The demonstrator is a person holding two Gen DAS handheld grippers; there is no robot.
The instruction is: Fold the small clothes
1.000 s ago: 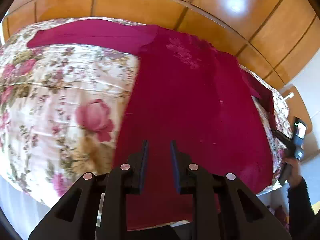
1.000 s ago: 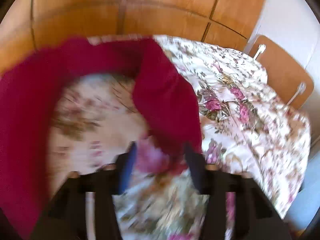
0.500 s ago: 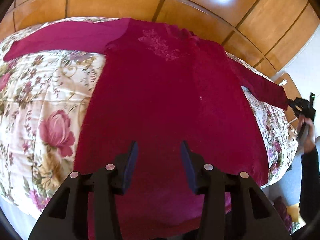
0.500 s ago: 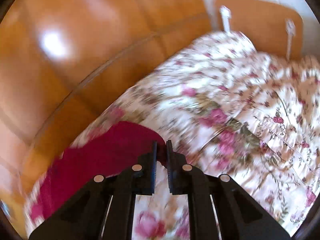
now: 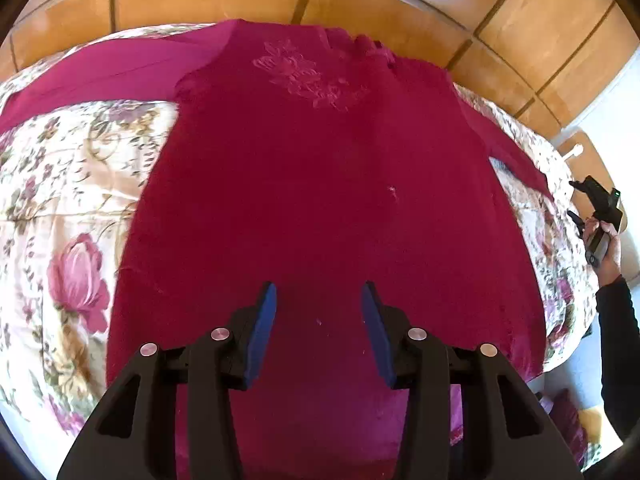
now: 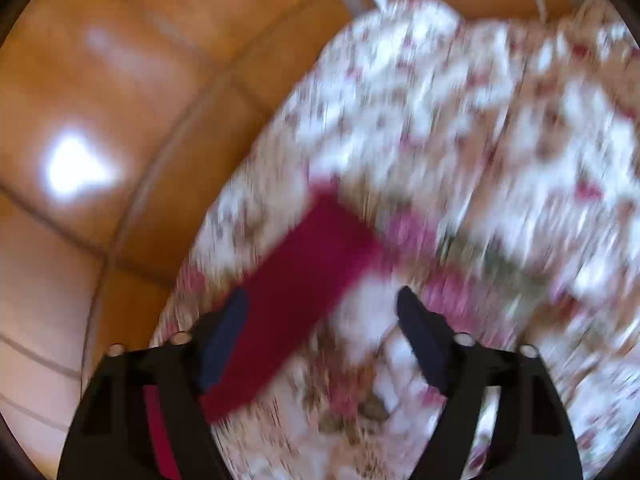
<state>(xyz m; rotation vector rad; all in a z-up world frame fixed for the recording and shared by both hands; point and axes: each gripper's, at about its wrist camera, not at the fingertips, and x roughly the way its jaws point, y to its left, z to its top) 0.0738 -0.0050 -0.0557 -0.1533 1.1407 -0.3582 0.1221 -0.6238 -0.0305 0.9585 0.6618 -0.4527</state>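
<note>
A dark red long-sleeved top (image 5: 320,184) lies flat on a floral bedspread (image 5: 60,208), embroidery near the collar, both sleeves spread out sideways. My left gripper (image 5: 318,300) hovers open above its lower middle, nothing between the blue pads. In the blurred right wrist view my right gripper (image 6: 322,312) has its jaws opening; the red sleeve end (image 6: 304,280) lies on the bedspread (image 6: 480,140) under the left finger, free of the pads. At the right edge of the left wrist view a hand holds that right gripper (image 5: 588,204) just past the sleeve's cuff.
A wooden panelled headboard or wall (image 5: 360,8) runs behind the bed. A wooden chair back (image 5: 588,160) stands at the bed's right side. The person's dark sleeve (image 5: 616,340) is at the right edge.
The right gripper pulled the right sleeve out straight, then opened and let it drop on the bedspread. The left gripper slid right over the top's body and widened its jaws.
</note>
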